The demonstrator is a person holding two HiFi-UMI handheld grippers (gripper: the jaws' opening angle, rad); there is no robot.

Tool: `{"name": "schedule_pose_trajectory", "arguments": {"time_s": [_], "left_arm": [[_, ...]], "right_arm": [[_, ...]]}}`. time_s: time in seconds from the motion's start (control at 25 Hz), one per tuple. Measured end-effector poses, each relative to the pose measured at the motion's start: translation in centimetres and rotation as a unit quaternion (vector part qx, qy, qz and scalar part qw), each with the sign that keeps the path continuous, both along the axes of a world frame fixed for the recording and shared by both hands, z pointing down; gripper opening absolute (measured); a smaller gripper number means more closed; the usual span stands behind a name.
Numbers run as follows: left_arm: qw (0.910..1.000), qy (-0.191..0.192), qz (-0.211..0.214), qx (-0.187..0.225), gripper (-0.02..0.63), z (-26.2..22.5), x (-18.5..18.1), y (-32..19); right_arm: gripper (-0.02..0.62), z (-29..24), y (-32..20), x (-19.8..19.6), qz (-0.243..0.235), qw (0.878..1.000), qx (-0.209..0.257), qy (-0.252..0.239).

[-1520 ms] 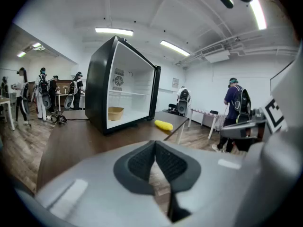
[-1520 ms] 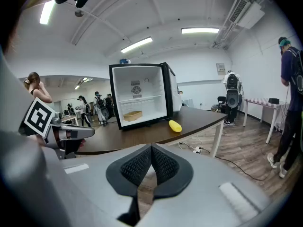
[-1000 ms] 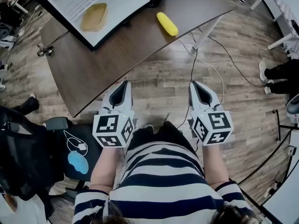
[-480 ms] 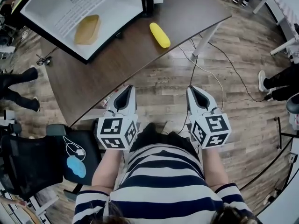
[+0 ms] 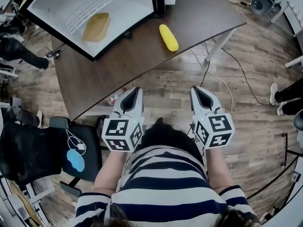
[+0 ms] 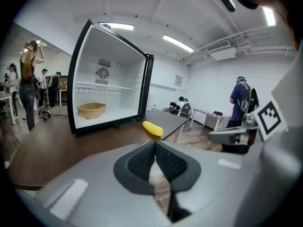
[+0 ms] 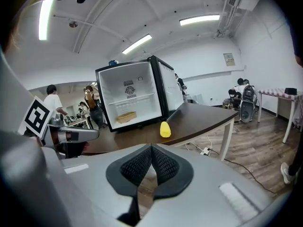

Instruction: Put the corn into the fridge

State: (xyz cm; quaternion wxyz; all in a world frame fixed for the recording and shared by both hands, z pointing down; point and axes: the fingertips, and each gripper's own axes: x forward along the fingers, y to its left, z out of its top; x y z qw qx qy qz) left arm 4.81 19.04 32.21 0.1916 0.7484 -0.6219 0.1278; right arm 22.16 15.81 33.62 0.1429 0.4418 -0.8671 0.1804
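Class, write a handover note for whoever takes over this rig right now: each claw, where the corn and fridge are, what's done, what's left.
Left claw: shut, empty, over the floor just short of the table.
Right claw: shut, empty, also short of the table.
Corn: lying on the table, just outside the open fridge.
Done: nothing; the corn is untouched.
Left: open a claw, grasp the corn, set it inside the fridge.

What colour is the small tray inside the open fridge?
The tray is tan; clearest in the head view.
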Motion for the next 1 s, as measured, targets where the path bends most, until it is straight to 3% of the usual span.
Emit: {"name": "schedule_pose_trajectory", "arguments": {"time_s": [0.4,1.0], "left_arm": [[0.9999,-0.002,-0.016,-0.006,0.000,0.9,-1.9,-0.9],[0.9997,0.003,0.019,-0.018,0.000,1.8,-5.4,-10.5]], "right_arm": [[0.023,1.3,-1.5,-2.2,-0.018,1.000,-0.011,-0.001],[0.121,1.6,-9.7,-5.9,0.003,0.999,-0.028,0.019]]}}
